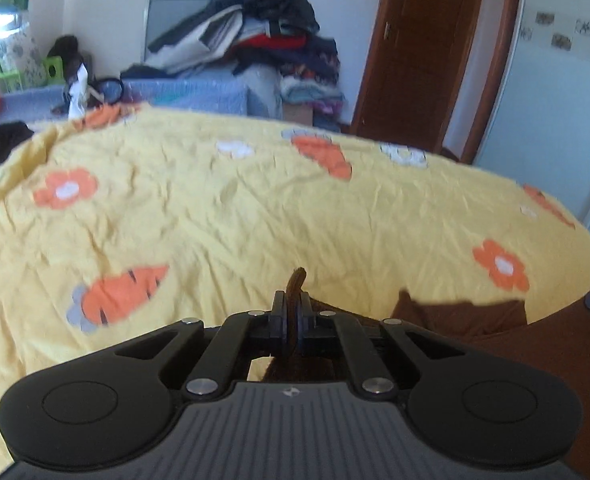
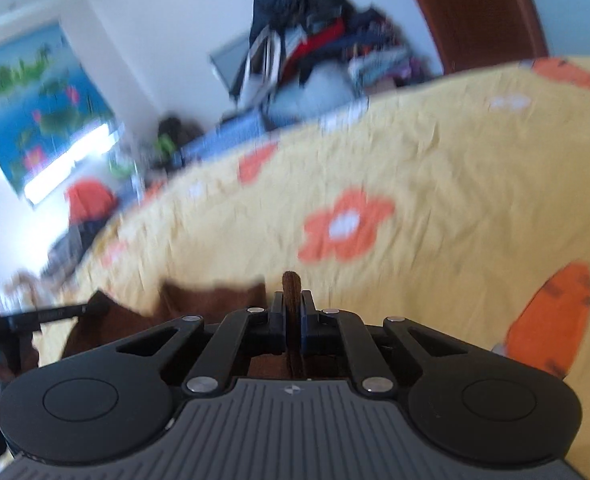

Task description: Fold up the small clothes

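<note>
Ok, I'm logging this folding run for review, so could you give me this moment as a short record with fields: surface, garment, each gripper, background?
surface: yellow bedsheet with orange carrot and flower prints, wrinkled
garment: brown cloth, small, lying low near both grippers
left gripper: shut on a pinched fold of the brown cloth
right gripper: shut on another fold of the same cloth
background: pile of clothes against the wall, wooden door to its right
image quality: right wrist view blurred, left wrist view sharper
</note>
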